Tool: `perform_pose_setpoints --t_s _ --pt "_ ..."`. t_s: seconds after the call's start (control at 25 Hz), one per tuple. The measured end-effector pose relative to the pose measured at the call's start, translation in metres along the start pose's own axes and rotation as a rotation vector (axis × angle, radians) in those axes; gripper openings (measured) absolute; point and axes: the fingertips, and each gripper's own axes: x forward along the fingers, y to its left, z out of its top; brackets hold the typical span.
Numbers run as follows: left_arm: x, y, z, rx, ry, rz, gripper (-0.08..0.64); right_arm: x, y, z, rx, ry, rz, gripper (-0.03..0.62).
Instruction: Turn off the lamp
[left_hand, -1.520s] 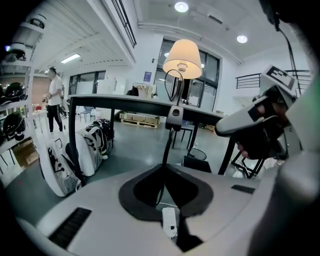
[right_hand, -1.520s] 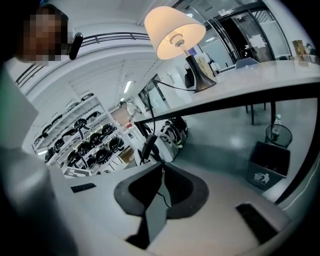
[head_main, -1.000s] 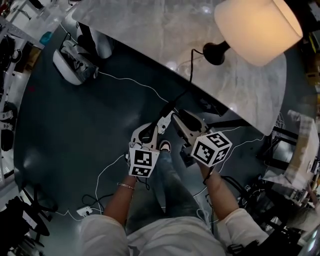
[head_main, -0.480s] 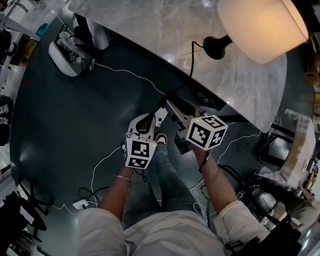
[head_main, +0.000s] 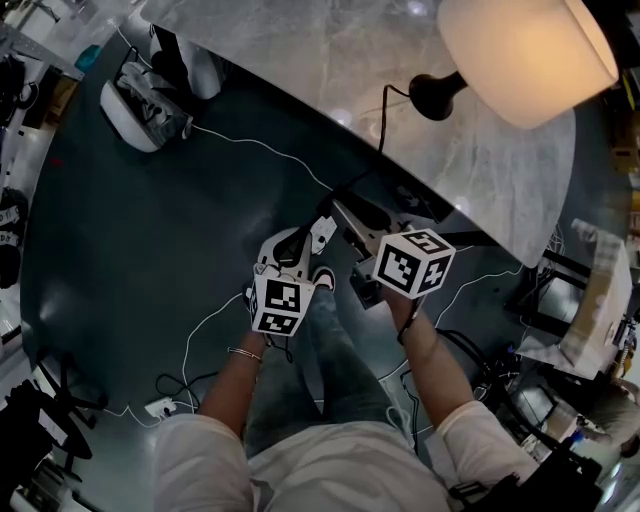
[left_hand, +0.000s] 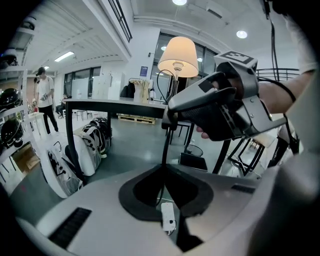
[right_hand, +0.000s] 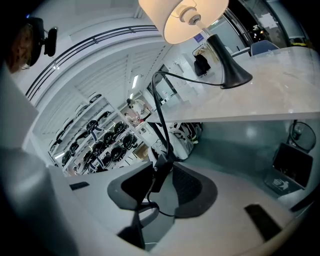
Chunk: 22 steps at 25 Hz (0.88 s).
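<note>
The lamp's cream shade (head_main: 525, 55) glows above its black base (head_main: 432, 95) on the marble table (head_main: 300, 60). Its black cord (head_main: 383, 130) drops off the table edge to both grippers. My left gripper (head_main: 322, 228) is shut on the cord (left_hand: 164, 147), which runs up from between its jaws (left_hand: 164, 170). Just above it, my right gripper (head_main: 345, 212) has the cord's black inline switch (right_hand: 158, 177) filling the gap between its pads. Its jaws (right_hand: 161, 170) are closing on the switch. From the left gripper view the right gripper (left_hand: 215, 107) is also seen, at the cord.
White bags (head_main: 140, 95) lie on the dark floor by the table's far left. A thin white cable (head_main: 260, 150) trails across the floor to a power strip (head_main: 160, 408). Black frames and boxes (head_main: 560, 290) crowd the right. A person (left_hand: 46, 97) stands far off.
My right gripper has shifted slightly at the cord; the left one has kept its hold in place. The lamp is lit throughout.
</note>
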Motion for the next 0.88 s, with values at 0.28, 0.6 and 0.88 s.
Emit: perform_pose_setpoints --t_s 0.28,0.6,0.88 --pt "0.005 -0.001 -0.006 0.008 0.020 -0.002 0.026 -0.002 -0.001 0.003 0.035 -0.012 0.006 0.066" --pt "0.009 -0.004 -0.006 0.002 0.020 -0.008 0.026 -0.003 -0.002 0.004 0.025 -0.017 0.001 0.066" --pt "0.010 -0.004 -0.008 -0.004 0.028 -0.014 0.026 -0.003 -0.001 0.002 0.035 -0.023 0.006 0.064"
